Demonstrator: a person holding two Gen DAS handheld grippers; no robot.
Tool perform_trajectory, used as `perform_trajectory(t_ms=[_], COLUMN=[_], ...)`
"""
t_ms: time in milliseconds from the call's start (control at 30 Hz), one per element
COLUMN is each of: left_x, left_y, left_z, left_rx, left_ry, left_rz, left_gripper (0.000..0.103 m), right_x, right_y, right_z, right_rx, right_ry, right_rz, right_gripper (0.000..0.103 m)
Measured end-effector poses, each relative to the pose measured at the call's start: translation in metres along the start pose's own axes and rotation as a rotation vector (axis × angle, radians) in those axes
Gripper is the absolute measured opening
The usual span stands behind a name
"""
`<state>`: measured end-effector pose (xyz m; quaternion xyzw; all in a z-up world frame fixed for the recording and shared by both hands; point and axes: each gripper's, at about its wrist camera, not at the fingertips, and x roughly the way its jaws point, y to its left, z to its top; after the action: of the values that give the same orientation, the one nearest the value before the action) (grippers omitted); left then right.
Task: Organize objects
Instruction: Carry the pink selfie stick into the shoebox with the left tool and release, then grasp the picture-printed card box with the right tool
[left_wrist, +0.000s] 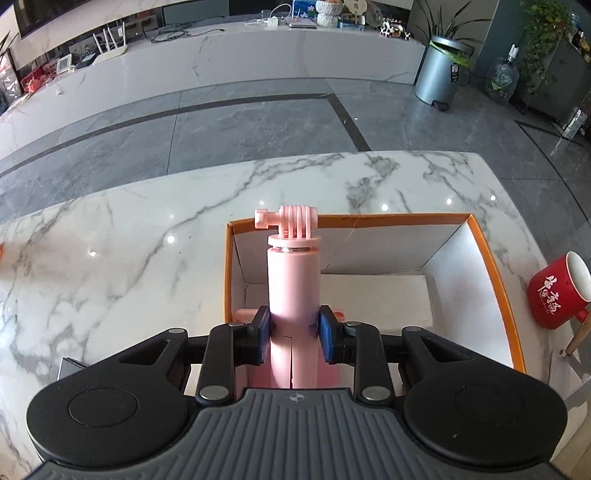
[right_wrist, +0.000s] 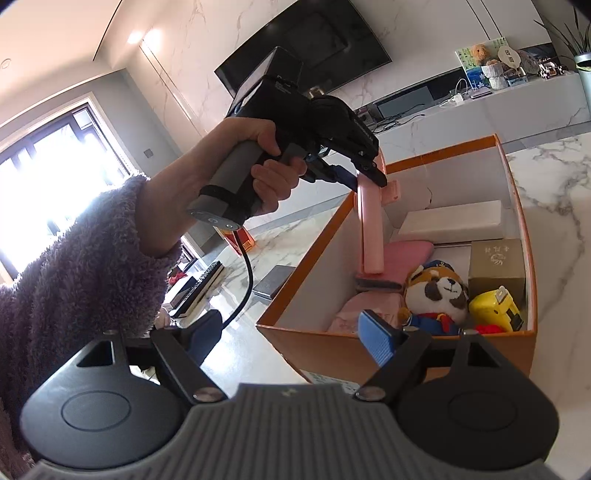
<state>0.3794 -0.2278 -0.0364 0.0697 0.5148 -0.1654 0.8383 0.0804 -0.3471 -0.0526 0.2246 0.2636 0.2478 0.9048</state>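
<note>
We hold the pink selfie stick (left_wrist: 293, 280) pinched between the pads of our left gripper (left_wrist: 293, 334), poised upright over the orange-rimmed box (left_wrist: 495, 273) on the marble table (left_wrist: 122, 240). Its foot hangs just above the pink case (right_wrist: 404, 258) inside the box, beside the plush dog (right_wrist: 437, 295) and the yellow gadget (right_wrist: 495, 308). Our right gripper (right_wrist: 295, 338) hovers spread and empty at the box's near wall. To place well, we judge, lower slowly, tip the stick flat along the free side, then release. A red mug (left_wrist: 556, 295) stands outside the box's right wall.
</note>
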Motion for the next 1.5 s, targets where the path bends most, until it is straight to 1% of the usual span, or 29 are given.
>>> perform_trajectory(t_ms=[100,133,200,233,300,333,367,400,433,467,533,600,767,867,900,1000,1067,1200,1300,1400,1500], left_x=[0.017,0.022,0.015,0.014,0.005,-0.001,-0.008,-0.015,-0.022,-0.028,-0.038,-0.044,-0.056,-0.067,-0.072,-0.088,-0.100,-0.123,-0.133,-0.140,-0.142], left_y=[0.006,0.007,0.000,-0.001,-0.003,-0.005,-0.005,-0.003,-0.002,-0.002,-0.008,-0.015,-0.017,-0.018,-0.016,0.001,0.015,0.051,0.076,0.094,0.108], left_z=[-0.009,-0.013,-0.020,-0.022,-0.024,-0.024,-0.025,-0.027,-0.029,-0.031,-0.035,-0.038,-0.046,-0.053,-0.055,-0.064,-0.073,-0.105,-0.130,-0.156,-0.177], left_rx=[-0.049,-0.049,0.002,0.006,0.026,0.037,0.043,0.042,0.037,0.038,0.096,0.144,0.158,0.203,0.197,0.161,0.151,0.152,0.113,0.073,0.036], left_ry=[0.087,0.098,0.041,0.031,-0.036,-0.082,-0.142,-0.194,-0.237,-0.288,-0.375,-0.419,-0.459,-0.495,-0.502,-0.518,-0.515,-0.545,-0.544,-0.552,-0.561], left_rz=[-0.013,-0.019,-0.010,0.006,0.035,0.066,0.080,0.051,0.040,0.057,0.112,0.159,0.144,0.176,0.184,0.160,0.174,0.219,0.253,0.264,0.249], left_gripper=[0.032,0.032,0.032,0.032,0.035,0.049,0.059,0.066,0.086,0.095,0.095,0.095,0.096,0.096,0.096,0.096,0.096,0.096,0.096,0.096,0.096], right_x=[0.000,0.000,-0.001,-0.001,-0.001,-0.001,-0.001,-0.001,-0.001,-0.001,0.000,0.000,0.002,0.004,0.005,0.008,0.009,0.013,0.022,0.036,0.053], right_y=[0.000,0.000,-0.001,-0.002,-0.003,-0.004,-0.005,-0.005,-0.005,-0.005,-0.004,-0.003,0.000,0.003,0.005,0.011,0.017,0.032,0.045,0.059,0.074], right_z=[0.000,0.000,0.000,0.000,0.001,0.000,0.000,0.000,0.000,0.000,0.000,0.000,0.000,0.000,0.001,0.003,0.004,0.014,0.022,0.027,0.029], right_rx=[0.002,0.004,0.009,0.012,0.020,0.026,0.030,0.032,0.032,0.033,0.031,0.027,0.010,-0.008,-0.017,-0.049,-0.076,-0.157,-0.215,-0.266,-0.323], right_ry=[0.000,-0.001,-0.001,-0.002,-0.003,-0.004,-0.005,-0.005,-0.005,-0.004,-0.004,-0.003,0.002,0.010,0.013,0.022,0.022,0.021,0.041,0.068,0.100], right_rz=[0.002,0.003,0.007,0.010,0.017,0.021,0.022,0.022,0.021,0.021,0.020,0.019,0.008,0.000,-0.005,-0.014,-0.012,-0.007,-0.002,-0.004,0.002], right_gripper=[0.083,0.083,0.082,0.082,0.082,0.082,0.082,0.081,0.080,0.080,0.080,0.080,0.080,0.080,0.080,0.080,0.081,0.086,0.090,0.091,0.092])
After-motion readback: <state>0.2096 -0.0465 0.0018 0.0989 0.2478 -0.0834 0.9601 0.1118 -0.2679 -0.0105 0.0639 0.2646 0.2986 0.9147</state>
